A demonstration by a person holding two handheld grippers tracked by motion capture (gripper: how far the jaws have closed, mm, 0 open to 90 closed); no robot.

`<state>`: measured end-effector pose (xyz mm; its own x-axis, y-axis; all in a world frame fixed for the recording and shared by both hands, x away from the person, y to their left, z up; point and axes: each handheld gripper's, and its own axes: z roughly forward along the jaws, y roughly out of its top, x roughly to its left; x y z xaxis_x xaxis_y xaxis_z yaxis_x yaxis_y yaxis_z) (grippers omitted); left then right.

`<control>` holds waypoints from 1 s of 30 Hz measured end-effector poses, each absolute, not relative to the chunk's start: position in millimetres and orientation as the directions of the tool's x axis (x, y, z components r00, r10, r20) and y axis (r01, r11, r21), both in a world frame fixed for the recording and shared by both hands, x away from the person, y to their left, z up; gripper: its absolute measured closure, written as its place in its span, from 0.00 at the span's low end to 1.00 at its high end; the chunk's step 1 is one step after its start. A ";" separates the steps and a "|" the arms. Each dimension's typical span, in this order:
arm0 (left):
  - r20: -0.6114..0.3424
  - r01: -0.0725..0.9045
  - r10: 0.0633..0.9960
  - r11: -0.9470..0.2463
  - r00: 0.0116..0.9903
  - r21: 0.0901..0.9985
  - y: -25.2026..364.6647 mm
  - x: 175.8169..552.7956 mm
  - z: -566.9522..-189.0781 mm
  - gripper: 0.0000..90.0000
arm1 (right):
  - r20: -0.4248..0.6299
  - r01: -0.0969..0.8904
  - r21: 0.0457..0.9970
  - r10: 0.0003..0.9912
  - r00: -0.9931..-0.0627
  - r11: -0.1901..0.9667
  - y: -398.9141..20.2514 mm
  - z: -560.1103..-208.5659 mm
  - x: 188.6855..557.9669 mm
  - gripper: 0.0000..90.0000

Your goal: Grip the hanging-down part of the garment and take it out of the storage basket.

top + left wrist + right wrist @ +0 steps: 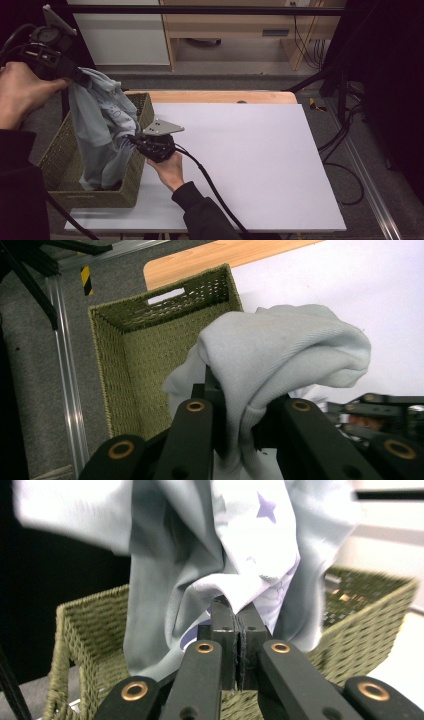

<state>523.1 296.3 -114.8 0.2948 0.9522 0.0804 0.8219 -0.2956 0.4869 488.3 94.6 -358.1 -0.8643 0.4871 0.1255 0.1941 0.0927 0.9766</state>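
Left gripper (75,75): upper left, we grip the pale garment (100,130).
Right gripper (136,140): jaws closed on its fold.
Basket (60,150): under the cloth, lower left.

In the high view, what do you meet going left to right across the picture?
Left gripper gripping the light blue garment → woven basket → right gripper pinching the garment's edge → white table top → cables on the floor.

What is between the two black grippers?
In the high view, a pale blue cloth garment stretches from the left gripper to the right gripper, hanging over the green woven basket.
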 end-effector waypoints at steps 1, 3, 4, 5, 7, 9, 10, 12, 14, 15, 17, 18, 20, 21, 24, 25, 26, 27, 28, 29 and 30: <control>0.079 0.822 0.952 -0.296 0.296 0.487 296.2 522.8 -115.1 0.89 | 0.116 0.181 0.979 0.491 -0.863 0.088 90.0 -354.4 488.0 0.99; 0.080 0.822 0.951 -0.299 0.299 0.485 296.2 522.2 -115.2 0.89 | 0.114 0.174 0.982 0.496 -0.861 0.076 81.7 -346.3 486.5 0.99; 0.080 0.820 0.951 -0.300 0.300 0.488 296.3 521.7 -114.7 0.89 | 0.106 0.167 0.983 0.502 -0.858 0.077 77.6 -341.9 485.5 0.99; 0.078 0.818 0.951 -0.297 0.299 0.492 296.4 521.2 -114.2 0.89 | 0.097 0.158 0.984 0.508 -0.856 0.078 73.7 -337.4 484.4 0.99; 0.076 0.817 0.951 -0.296 0.299 0.495 296.3 520.3 -112.9 0.89 | 0.080 0.140 0.987 0.519 -0.851 0.078 66.1 -328.8 483.4 0.99; 0.075 0.815 0.951 -0.297 0.300 0.498 296.0 519.3 -111.7 0.89 | 0.071 0.129 0.989 0.530 -0.845 0.074 58.8 -320.7 482.6 0.99; 0.078 0.814 0.951 -0.298 0.301 0.498 295.5 518.9 -111.4 0.89 | 0.069 0.127 0.989 0.535 -0.842 0.073 55.6 -316.8 482.1 0.99; 0.077 0.811 0.949 -0.303 0.307 0.501 295.2 518.6 -110.7 0.89 | 0.055 0.112 0.991 0.543 -0.838 0.072 49.6 -310.1 481.4 1.00; 0.076 0.810 0.949 -0.302 0.307 0.502 294.9 518.5 -110.5 0.89 | 0.041 0.101 0.992 0.552 -0.833 0.078 44.8 -304.0 480.1 1.00; 0.076 0.810 0.949 -0.300 0.305 0.504 293.9 518.4 -110.4 0.89 | 0.036 0.094 0.993 0.555 -0.831 0.076 42.6 -301.2 479.6 1.00; 0.076 0.809 0.947 -0.306 0.311 0.502 293.5 518.6 -110.4 0.89 | 0.032 0.084 0.994 0.565 -0.824 0.066 38.0 -295.9 478.8 1.00; 0.075 0.810 0.947 -0.306 0.311 0.501 293.2 518.7 -110.5 0.89 | 0.027 0.076 0.995 0.568 -0.823 0.064 35.3 -293.3 478.8 1.00; 0.076 0.808 0.948 -0.305 0.311 0.504 292.8 518.6 -110.6 0.89 | 0.026 0.067 0.997 0.576 -0.817 0.050 30.7 -287.9 478.4 1.00; 0.076 0.808 0.948 -0.305 0.311 0.504 292.8 518.6 -110.6 0.89 | 0.026 0.067 0.997 0.576 -0.817 0.050 30.7 -287.9 478.4 1.00; 0.074 0.808 0.948 -0.304 0.311 0.505 292.7 518.8 -110.7 0.89 | 0.020 0.047 0.998 0.590 -0.807 0.031 22.6 -276.6 476.0 1.00; 0.073 0.807 0.948 -0.303 0.310 0.507 292.5 518.7 -110.7 0.89 | 0.019 0.040 0.999 0.592 -0.805 0.022 20.4 -273.4 475.5 1.00; 0.071 0.807 0.948 -0.303 0.311 0.507 292.4 518.6 -110.6 0.89 | 0.015 0.033 0.999 0.595 -0.804 0.020 18.3 -270.0 475.0 1.00; 0.072 0.806 0.947 -0.304 0.312 0.507 292.3 518.5 -110.4 0.89 | 0.012 0.025 1.000 0.601 -0.799 0.013 16.3 -266.5 474.2 1.00; 0.071 0.807 0.946 -0.307 0.315 0.504 292.2 518.3 -110.0 0.89 | 0.010 0.018 1.000 0.603 -0.798 0.007 14.1 -262.8 473.7 1.00; 0.070 0.807 0.946 -0.307 0.316 0.505 292.1 518.2 -110.0 0.89 | 0.009 0.013 1.000 0.609 -0.793 0.002 11.9 -259.1 472.7 1.00; 0.067 0.807 0.946 -0.307 0.318 0.505 292.0 518.1 -109.9 0.89 | 0.005 0.002 1.000 0.613 -0.790 -0.004 9.7 -255.6 472.0 1.00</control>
